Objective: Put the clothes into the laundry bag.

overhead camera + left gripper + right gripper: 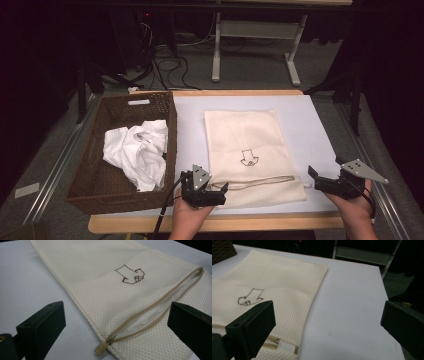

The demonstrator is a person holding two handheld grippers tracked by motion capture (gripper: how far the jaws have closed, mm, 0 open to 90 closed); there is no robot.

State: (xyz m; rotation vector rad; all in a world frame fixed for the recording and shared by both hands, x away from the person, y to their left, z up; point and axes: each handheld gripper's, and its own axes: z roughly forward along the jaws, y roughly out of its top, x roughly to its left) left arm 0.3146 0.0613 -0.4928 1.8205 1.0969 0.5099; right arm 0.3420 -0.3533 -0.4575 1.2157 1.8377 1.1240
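The left gripper (209, 189) hovered at the near left corner of the mesh laundry bag (247, 150), its fingers (42, 327) spread wide with nothing between them, one on each side of the zipper pull (101, 349). The right gripper (320, 181) sat just off the bag's near right corner, over bare surface (310, 125), fingers (252, 325) equally wide and empty.

The bag lay flat in the middle of the surface, its zipper (160, 302) near the front edge and already parted along much of its length, pale lining showing through the gap. An arrow mark (248, 157) was drawn on the upper face.

The likely trouble was the grip. The mesh was thin and lay tight against the surface, so closing fingers might have caught both layers at once and pinched the mouth shut instead of lifting it open. They might also have slid off the small pull tab, or dragged the whole bag sideways, since nothing pinned it. With the right gripper beside the bag and not over it, a pull from the left alone would probably have bunched the fabric.

Farther back on the left, a brown wicker basket (87, 170) held crumpled white cloth (137, 150), heaped toward its right wall. Whether the bag held anything could not be told, though it looked flat.
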